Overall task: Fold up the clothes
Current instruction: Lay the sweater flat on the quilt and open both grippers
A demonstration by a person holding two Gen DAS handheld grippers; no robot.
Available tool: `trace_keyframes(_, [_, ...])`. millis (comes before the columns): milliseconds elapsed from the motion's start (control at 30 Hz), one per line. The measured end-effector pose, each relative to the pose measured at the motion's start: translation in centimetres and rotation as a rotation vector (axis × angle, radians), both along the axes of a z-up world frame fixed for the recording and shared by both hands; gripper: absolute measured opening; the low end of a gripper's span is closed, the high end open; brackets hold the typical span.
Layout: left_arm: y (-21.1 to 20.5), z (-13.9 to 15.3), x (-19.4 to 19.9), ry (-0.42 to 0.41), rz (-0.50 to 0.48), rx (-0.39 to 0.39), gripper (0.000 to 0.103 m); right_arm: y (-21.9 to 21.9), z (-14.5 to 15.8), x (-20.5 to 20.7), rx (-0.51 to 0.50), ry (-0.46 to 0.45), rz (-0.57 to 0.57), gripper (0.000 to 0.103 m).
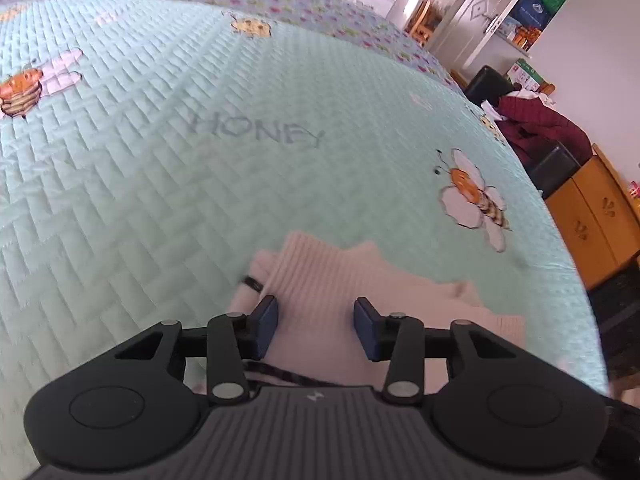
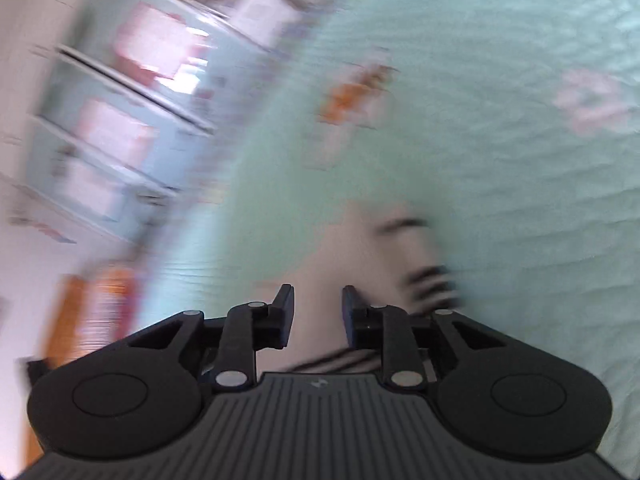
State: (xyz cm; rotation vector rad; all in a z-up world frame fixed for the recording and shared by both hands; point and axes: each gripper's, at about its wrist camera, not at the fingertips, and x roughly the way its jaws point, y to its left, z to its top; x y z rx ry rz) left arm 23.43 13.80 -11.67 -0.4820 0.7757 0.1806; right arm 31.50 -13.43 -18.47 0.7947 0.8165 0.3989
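Ribbed pale knit garment on matt quilted cotton-like bedspread.

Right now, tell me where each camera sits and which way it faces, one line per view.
Left wrist: rides on the left gripper, looking forward and down over the pale ribbed garment on the mint bee-print quilt; only its two open fingers and black body show.
Right wrist: rides on the right gripper, tilted and motion-blurred, facing the quilt and a pale blue cabinet; its fingers stand apart in the frame.
Shared: both views show the garment between the fingers and the same quilt.
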Motion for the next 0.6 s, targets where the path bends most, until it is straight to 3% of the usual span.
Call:
trace_keyframes(100, [-0.3, 0.4, 0.0, -0.009, -0.040, 0.044, 0.046, 0.1, -0.8, 0.0, -0.037, 0.005, -0.033, 0.000])
trace_keyframes(200, [0.4, 1.8, -0.6, -0.002, -0.010, 0.012, 0.046, -0.2, 1.0, -1.3, -0.079, -0.034, -0.061, 0.001])
trace_keyframes(267, [0.7, 3.1, -1.8, -0.013, 0.022, -0.006, 0.046, -1.0, 2.9, -2.8, -0.063, -0.077, -0.080, 0.013])
trace_keyframes(400, [-0.5, 5.4, -6.3, -0.085, -0.063, -0.036, 0.053, -1.9, 5.6, -6.7, -0.008, -0.120, -0.003, 0.027])
trace_keyframes(500, [-2.7, 3.6, -7.6, -0.006, -0.141, -0.016, 0.058, -2.0, 4.4, -9.0, -0.007, -0.057, 0.030, 0.038])
trace_keyframes(533, [-3.1, 2.7, -7.4, 0.035, -0.154, -0.006, 0.058, -1.9, 3.3, -8.9, -0.057, -0.005, 0.018, 0.038])
trace_keyframes(600, [-3.7, 1.4, -7.0, 0.100, -0.175, 0.015, 0.058, -1.9, 2.0, -8.9, -0.120, 0.054, 0.006, 0.019])
